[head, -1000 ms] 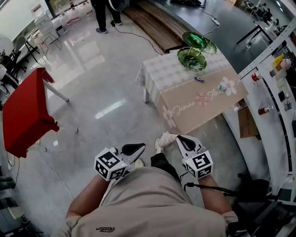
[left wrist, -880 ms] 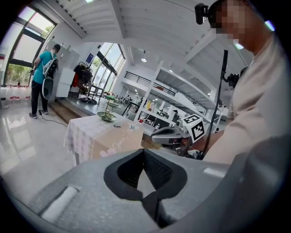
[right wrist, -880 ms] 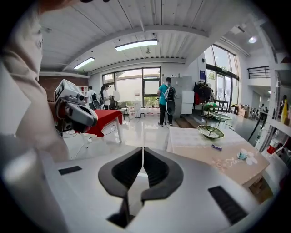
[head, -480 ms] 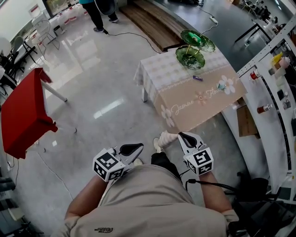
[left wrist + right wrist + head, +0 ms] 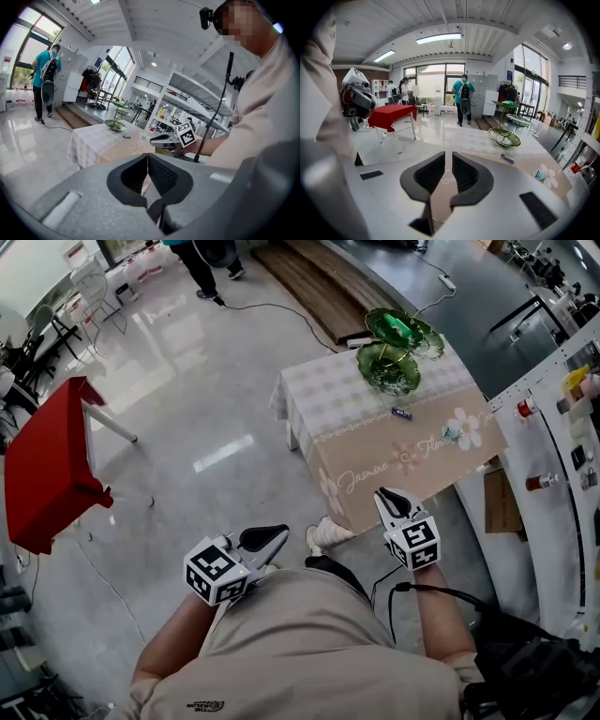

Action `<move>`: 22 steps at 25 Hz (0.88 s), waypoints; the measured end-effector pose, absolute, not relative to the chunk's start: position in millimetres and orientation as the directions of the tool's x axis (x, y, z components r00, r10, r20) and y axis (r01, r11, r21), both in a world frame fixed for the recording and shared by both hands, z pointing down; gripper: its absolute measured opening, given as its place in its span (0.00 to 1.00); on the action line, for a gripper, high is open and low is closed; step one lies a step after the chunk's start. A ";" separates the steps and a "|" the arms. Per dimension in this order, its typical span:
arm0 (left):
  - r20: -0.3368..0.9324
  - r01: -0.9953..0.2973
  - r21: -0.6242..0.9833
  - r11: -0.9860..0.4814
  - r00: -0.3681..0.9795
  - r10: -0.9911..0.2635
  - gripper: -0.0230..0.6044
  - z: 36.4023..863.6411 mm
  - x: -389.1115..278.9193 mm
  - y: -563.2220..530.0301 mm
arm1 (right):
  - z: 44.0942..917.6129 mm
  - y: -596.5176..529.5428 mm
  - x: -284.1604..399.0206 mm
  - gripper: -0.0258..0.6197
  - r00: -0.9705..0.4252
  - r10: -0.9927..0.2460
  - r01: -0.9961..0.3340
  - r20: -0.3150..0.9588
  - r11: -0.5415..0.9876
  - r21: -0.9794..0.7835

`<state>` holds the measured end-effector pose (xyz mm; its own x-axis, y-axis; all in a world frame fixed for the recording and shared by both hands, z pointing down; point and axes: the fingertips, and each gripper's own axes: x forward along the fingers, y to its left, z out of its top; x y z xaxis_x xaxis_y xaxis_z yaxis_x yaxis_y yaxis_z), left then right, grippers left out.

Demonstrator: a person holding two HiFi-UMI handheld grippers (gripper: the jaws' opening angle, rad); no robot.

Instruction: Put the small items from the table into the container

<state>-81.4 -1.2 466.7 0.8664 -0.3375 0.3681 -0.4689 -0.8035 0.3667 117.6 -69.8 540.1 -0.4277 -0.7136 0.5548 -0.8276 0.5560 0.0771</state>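
Beige tablecloth [image 5: 394,460] recorded ahead of both tongs, lettered in white script: "Jasmine", then a second word starting "Flo", remainder not legible. Clothed table well apart from left tongs [image 5: 279,534], near right tongs [image 5: 384,494], tips level with the cloth's near edge in the head view.

Left tongs: jaws closed together, nothing held. Right tongs: jaws opening, narrow gap only, nothing between them.

On the cloth, beyond the right tongs: small purple wrapped item [image 5: 401,412], print too small to read. Small teal item [image 5: 452,432] further right, beside a printed flower. Green two-tier glass dish stand [image 5: 397,351] at the far end of the table, just past the purple item. Both small items lying outside the dishes.

Red table [image 5: 47,460] far to the left of the left tongs. Black-and-white square marker cube [image 5: 214,570] on left tongs, another on right. Dark print at the hem of the person's beige shirt [image 5: 300,652], not legible.
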 end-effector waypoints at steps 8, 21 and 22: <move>0.393 -0.522 0.367 -0.770 0.837 -0.380 0.05 466.9 -36.2 -45.7 | 584.1 -148.0 194.1 0.22 -0.391 -0.681 -0.794 0.620 0.590 0.147; 0.459 -0.657 0.341 -0.673 0.741 -0.490 0.05 469.3 -16.1 -94.4 | 657.7 -284.1 288.8 0.28 -0.341 -0.625 -0.734 0.702 0.643 0.216; 0.465 -0.665 0.340 -0.665 0.734 -0.495 0.05 469.5 -16.6 -96.4 | 663.8 -293.8 293.2 0.28 -0.336 -0.619 -0.728 0.710 0.649 0.221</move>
